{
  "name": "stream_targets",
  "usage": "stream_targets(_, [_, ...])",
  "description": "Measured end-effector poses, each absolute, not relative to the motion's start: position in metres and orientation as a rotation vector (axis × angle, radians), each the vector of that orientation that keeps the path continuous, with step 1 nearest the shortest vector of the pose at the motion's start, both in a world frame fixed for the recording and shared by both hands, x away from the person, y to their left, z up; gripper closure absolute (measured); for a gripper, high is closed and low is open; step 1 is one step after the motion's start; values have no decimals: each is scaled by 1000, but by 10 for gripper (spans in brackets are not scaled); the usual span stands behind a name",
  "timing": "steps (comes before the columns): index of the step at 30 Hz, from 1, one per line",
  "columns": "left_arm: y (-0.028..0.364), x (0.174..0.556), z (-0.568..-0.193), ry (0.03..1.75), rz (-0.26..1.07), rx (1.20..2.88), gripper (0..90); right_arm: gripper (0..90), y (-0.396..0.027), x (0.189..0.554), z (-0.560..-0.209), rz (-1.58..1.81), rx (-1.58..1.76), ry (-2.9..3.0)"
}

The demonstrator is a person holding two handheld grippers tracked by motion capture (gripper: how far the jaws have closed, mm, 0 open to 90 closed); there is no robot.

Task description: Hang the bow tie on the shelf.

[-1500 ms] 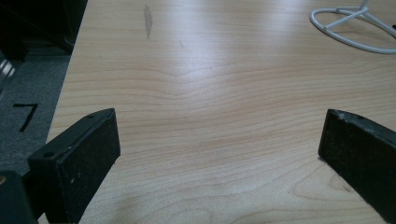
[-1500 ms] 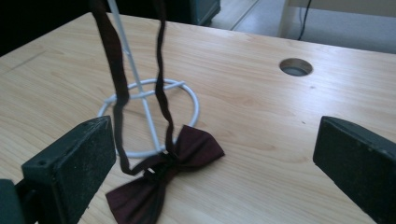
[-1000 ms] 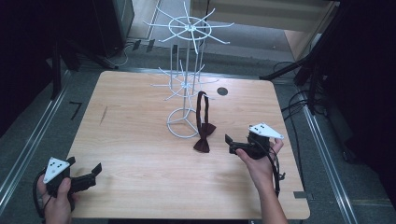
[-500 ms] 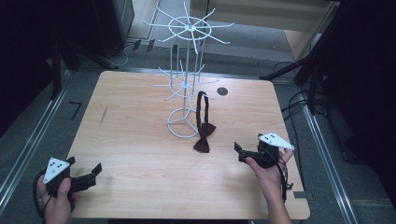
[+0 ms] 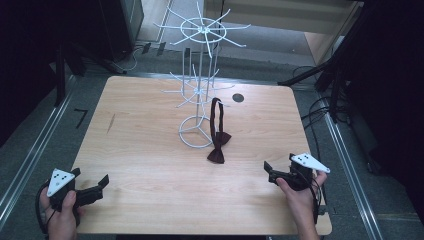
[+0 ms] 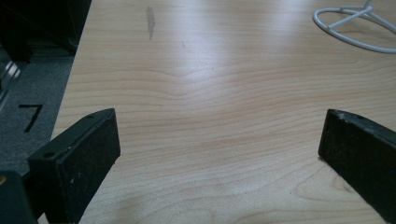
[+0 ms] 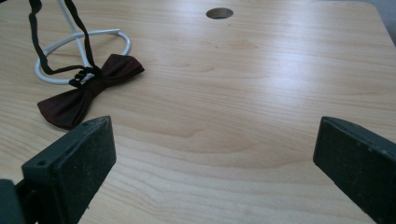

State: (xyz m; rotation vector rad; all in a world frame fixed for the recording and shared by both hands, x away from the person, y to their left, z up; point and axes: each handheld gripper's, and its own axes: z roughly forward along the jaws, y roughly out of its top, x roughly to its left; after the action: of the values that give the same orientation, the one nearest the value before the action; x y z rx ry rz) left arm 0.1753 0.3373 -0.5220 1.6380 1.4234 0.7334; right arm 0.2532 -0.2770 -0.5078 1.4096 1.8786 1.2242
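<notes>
Both grippers, left gripper and right gripper, rest at the worktop's near corners, jaws wide and empty, the bow tie apparently hung by its strap on the wire rack, so likely finished.

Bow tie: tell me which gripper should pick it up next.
Right. The right gripper sits open nearest the bow tie, which lies just ahead of its jaws; the left gripper waits at the far corner.
</notes>
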Motion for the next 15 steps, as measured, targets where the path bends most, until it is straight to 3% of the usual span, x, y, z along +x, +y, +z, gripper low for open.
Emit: stream_targets(15, [336,176,-522,1427,744,1642,0,0,-311,237,-513,1195,1456,1832])
